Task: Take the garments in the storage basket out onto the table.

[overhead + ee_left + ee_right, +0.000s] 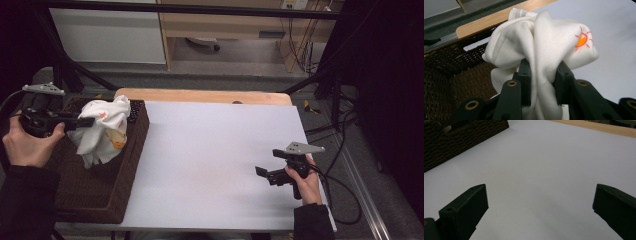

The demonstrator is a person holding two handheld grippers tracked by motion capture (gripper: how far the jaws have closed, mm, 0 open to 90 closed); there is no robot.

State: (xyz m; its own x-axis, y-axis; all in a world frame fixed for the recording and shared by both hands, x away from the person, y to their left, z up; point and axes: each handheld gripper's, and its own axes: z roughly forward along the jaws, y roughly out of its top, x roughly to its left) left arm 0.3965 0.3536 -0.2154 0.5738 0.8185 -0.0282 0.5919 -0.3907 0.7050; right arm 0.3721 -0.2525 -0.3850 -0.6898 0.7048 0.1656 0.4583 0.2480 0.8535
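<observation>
A bunched white cloth [105, 131] with small orange prints hangs above a dark wicker basket [112, 192] at the table's left side. My left gripper [89, 121] is shut on the cloth. In the left gripper view the cloth [541, 45] bulges out between the two black pads [525, 82], and an orange sun print shows on its right fold. My right gripper [265, 174] rests low over the white table surface at the right. Its jaws stand wide apart with nothing between them, as the right gripper view [540, 205] shows.
The white table surface [210, 150] spreads between the basket and the right hand, with a wooden strip [200, 95] along its far edge. Black frame legs and cables stand beyond the table's right side [340, 130]. The basket's woven wall [461, 140] appears at upper left in the right gripper view.
</observation>
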